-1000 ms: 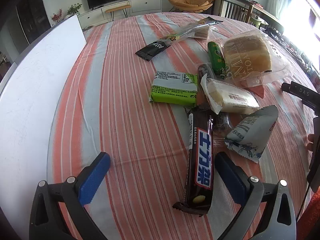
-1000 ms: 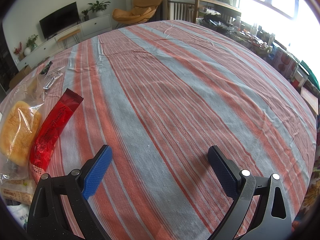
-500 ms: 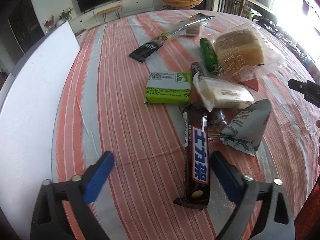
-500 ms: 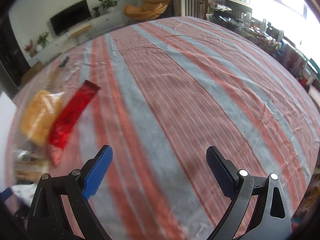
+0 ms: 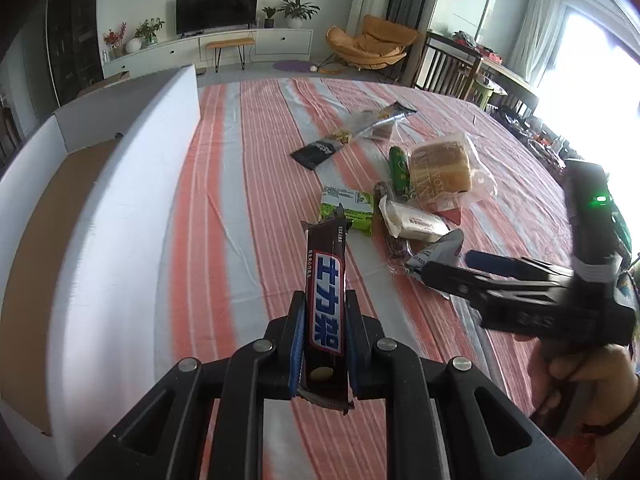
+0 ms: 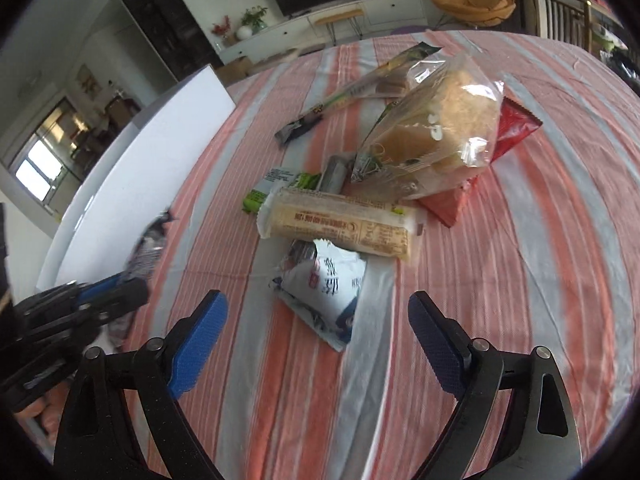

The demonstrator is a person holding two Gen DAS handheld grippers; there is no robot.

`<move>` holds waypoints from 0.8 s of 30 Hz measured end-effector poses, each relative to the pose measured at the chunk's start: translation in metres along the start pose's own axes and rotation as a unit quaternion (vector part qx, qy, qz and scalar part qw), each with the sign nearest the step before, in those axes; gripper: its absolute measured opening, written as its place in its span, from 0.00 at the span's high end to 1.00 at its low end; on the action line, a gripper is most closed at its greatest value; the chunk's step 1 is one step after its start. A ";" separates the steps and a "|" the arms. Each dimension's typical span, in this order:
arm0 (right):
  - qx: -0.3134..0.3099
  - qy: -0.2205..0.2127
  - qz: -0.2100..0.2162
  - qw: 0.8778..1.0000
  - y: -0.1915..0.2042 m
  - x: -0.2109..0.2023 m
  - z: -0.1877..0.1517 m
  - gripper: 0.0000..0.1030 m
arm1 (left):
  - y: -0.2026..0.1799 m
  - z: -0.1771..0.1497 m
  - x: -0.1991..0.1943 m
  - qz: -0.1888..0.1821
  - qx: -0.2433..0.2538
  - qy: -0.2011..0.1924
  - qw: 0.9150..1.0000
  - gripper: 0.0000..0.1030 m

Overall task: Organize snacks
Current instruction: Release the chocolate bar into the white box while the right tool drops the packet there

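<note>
Left wrist view showed the left tongs closing, pads pressed on a dark brown wrapped chocolate bar; the right tongs were closing, empty, above the striped worktop.

Daylight scene, bright overall. Strongest light enters from the window at far right of the left wrist view; it blows out to white and washes the right edge of the striped tablecloth. Shadows on the cloth are soft and faint. Heavy fisheye bend in both views: walls, the white box wall and the stripes curve, with dark vignette at the corners. Motion blur smears the right gripper in the left wrist view, and the left gripper with its chocolate bar in the right wrist view. Glare glints off the clear bread bag. The near cloth is slightly soft.
</note>
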State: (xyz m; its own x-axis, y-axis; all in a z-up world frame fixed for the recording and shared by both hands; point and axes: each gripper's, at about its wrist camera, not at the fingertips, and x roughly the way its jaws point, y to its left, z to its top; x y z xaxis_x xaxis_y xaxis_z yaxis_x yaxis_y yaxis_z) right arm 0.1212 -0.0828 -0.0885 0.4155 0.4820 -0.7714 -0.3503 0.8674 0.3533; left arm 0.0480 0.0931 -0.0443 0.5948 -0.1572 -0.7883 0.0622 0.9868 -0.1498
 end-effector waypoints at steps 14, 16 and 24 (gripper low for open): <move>-0.016 -0.053 0.092 0.994 0.067 -0.081 0.011 0.60 | 0.081 0.000 -0.113 0.014 -0.075 -0.081 0.994 0.83; -0.042 -0.063 0.142 0.987 0.110 -0.090 0.023 0.60 | 0.105 0.000 -0.128 0.054 -0.092 -0.096 0.990 0.83; -0.097 -0.028 0.252 0.963 0.244 -0.047 0.055 0.39 | 0.194 -0.027 -0.126 0.205 -0.167 -0.057 0.963 0.73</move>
State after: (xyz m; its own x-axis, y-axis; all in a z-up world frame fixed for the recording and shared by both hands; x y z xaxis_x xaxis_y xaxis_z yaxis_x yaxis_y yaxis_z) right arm 0.0624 0.1131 0.0628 0.1950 0.8457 -0.4968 -0.6675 0.4855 0.5646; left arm -0.0363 0.3030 0.0102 0.5997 0.2676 -0.7542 -0.4466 0.8939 -0.0379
